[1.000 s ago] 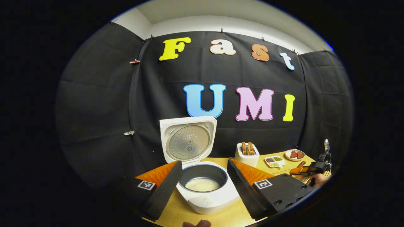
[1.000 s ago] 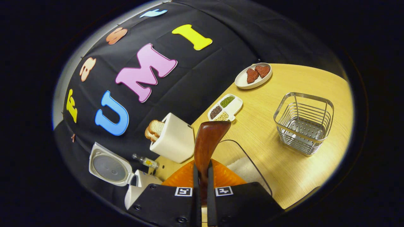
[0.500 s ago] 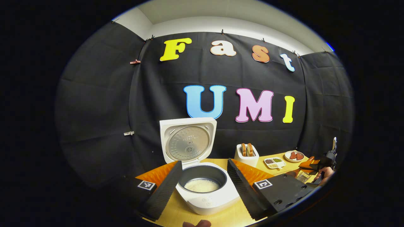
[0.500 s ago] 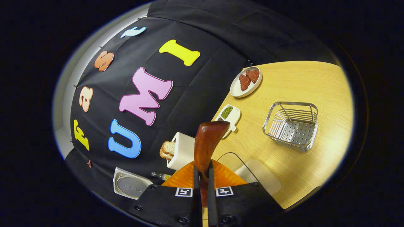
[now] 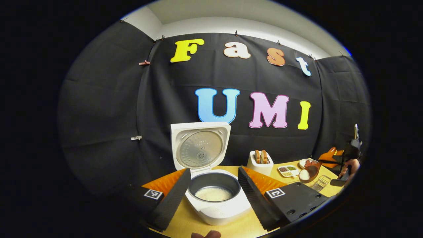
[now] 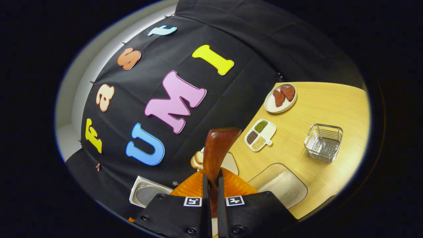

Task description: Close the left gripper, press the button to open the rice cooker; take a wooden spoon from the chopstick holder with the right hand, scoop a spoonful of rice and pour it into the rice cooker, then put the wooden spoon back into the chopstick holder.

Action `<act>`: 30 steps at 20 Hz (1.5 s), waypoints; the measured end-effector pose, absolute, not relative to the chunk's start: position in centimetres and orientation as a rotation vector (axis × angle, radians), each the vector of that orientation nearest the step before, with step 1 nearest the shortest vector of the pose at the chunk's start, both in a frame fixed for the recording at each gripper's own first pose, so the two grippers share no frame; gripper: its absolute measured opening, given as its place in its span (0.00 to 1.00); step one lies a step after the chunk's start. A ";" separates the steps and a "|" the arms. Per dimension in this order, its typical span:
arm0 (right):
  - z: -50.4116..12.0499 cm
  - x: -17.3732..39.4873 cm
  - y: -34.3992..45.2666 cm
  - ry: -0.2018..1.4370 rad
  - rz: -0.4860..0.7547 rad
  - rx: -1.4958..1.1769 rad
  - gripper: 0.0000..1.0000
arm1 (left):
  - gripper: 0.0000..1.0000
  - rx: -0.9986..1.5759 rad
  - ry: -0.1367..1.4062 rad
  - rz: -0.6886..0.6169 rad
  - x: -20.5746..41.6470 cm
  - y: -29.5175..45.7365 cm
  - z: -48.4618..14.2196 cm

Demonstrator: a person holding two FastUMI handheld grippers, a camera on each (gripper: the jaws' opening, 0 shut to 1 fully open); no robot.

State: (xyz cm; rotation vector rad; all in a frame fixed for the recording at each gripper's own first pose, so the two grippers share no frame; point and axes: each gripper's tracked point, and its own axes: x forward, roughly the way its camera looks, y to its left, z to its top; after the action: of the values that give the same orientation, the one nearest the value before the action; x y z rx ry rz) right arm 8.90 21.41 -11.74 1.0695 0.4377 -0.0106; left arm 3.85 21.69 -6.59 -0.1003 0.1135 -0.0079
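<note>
Right gripper view: right gripper (image 6: pixel 211 211) clamps wooden spoon (image 6: pixel 216 152), bowl pointing ahead.

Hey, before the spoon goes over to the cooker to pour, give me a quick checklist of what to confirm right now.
1. Rice cooker lid open: ok, it stands upright behind the pot.
2. Right tongs shut on wooden spoon: ok, both fingers press its handle.
3. Spoon loaded: ok, white rice sits in the bowl in the left gripper view.
4. Left tongs away from the pot opening: ok, open, fingers flanking the pot.
5. Spoon level enough not to spill: cannot tell.
6. Chopstick holder ready for the return: ok, upright on the table.
</note>
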 end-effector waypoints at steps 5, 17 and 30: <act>-6.2 10.4 27.7 0.430 0.090 1.164 0.11 | 0.98 -0.118 0.122 0.015 3.6 23.3 -7.2; -1.4 12.6 42.6 0.460 0.284 1.160 0.12 | 0.99 -0.138 0.130 0.047 2.9 26.9 -8.3; -4.9 14.3 54.0 0.468 0.381 0.761 0.11 | 0.99 -0.154 0.152 0.075 2.9 30.6 -10.3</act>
State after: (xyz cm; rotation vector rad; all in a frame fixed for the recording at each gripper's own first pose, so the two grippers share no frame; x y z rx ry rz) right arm 14.29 54.03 -4.95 0.7613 0.4683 0.3812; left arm 2.85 30.60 -10.32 -0.1544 0.1525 0.0747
